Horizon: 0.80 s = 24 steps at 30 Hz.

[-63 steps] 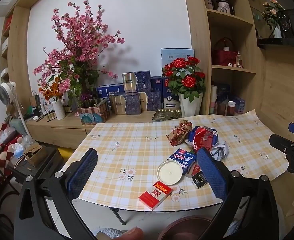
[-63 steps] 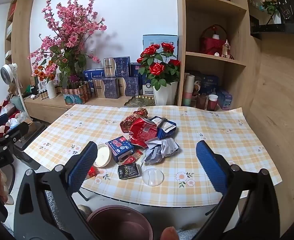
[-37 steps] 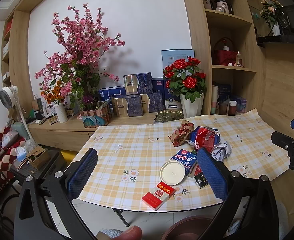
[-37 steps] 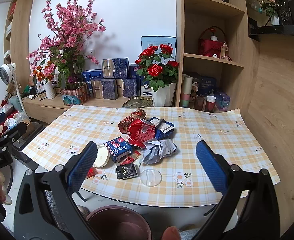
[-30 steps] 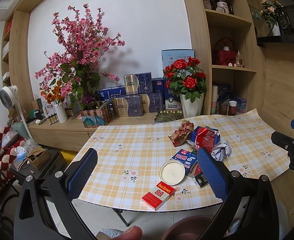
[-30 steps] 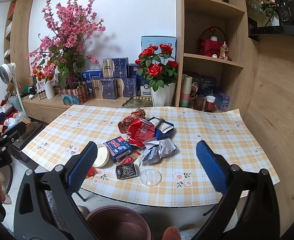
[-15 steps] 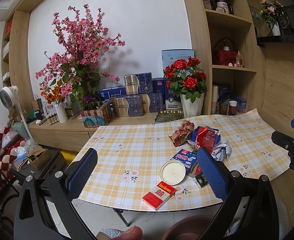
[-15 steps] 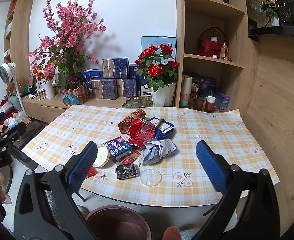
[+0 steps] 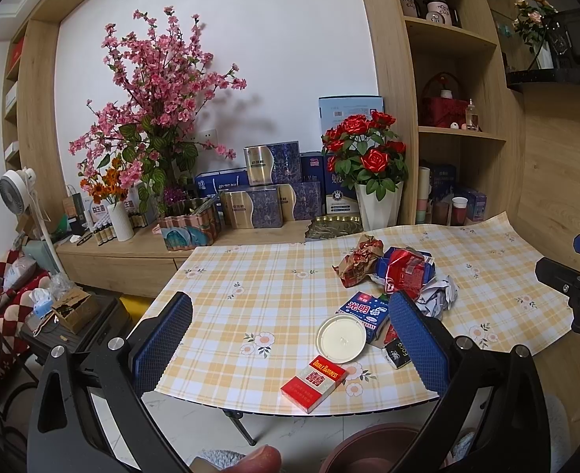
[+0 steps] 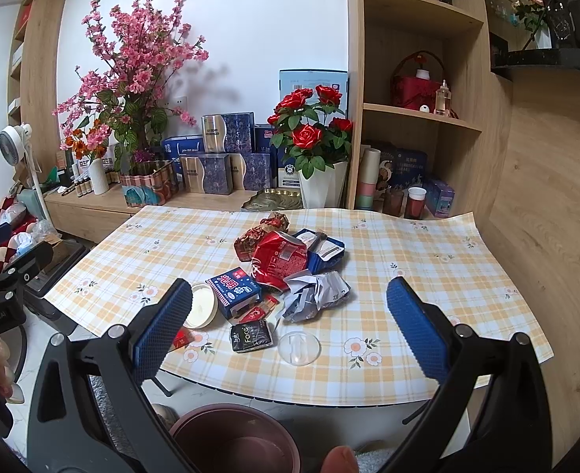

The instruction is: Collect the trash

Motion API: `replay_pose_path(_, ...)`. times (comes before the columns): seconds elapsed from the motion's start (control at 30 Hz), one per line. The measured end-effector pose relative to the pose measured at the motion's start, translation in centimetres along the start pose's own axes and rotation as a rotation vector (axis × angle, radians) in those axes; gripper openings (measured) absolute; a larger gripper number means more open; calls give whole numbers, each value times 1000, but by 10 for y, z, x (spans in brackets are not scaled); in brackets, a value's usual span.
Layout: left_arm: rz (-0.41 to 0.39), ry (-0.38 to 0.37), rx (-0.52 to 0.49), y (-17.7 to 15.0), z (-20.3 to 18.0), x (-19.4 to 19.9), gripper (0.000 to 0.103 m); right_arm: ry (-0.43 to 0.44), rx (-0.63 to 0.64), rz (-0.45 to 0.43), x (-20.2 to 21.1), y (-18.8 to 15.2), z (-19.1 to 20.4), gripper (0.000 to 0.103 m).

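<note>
A pile of trash lies on the checked tablecloth [image 10: 428,260]: a crushed red can [image 10: 278,262], a blue carton [image 10: 235,289], crumpled paper [image 10: 313,295], a brown wrapper [image 10: 264,230], a black sachet [image 10: 250,337], a clear lid [image 10: 300,347] and a white lid [image 9: 341,341]. A red cigarette pack [image 9: 313,382] lies near the table's front edge. A dark red bin [image 10: 235,439] stands on the floor below the table. My left gripper [image 9: 290,335] and right gripper [image 10: 288,331] are open, empty, held short of the table.
A sideboard behind the table carries a pink blossom arrangement [image 9: 160,90], blue gift boxes [image 9: 270,189] and a vase of red roses [image 10: 313,134]. Wooden shelves [image 10: 416,114] stand at the right. A white fan [image 9: 18,189] and clutter stand at the left.
Both views have shifted very slightly; the grippers stay open and nothing on the table has moved.
</note>
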<state>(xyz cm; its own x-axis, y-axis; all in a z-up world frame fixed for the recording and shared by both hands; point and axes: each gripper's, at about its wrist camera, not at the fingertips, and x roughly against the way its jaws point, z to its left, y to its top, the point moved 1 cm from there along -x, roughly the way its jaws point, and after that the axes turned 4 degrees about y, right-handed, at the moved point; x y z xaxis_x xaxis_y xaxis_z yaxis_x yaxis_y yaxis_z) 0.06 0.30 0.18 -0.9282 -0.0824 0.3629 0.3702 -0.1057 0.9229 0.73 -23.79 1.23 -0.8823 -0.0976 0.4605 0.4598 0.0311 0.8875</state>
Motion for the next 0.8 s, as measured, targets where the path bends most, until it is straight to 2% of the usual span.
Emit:
replay_pose_path(0.53,5,-2,-1,-3,4,-2,98,-2,-14,1,-1,-7,2,97)
replay_pose_path(0.63,23,-18,-7,-18,4,-10,98,-8,-22,6,-3,-7,1,97)
replay_pose_path(0.8,78,-45,2,-22,10,-33,98,-51,-49,19,-9,-9,-4,97)
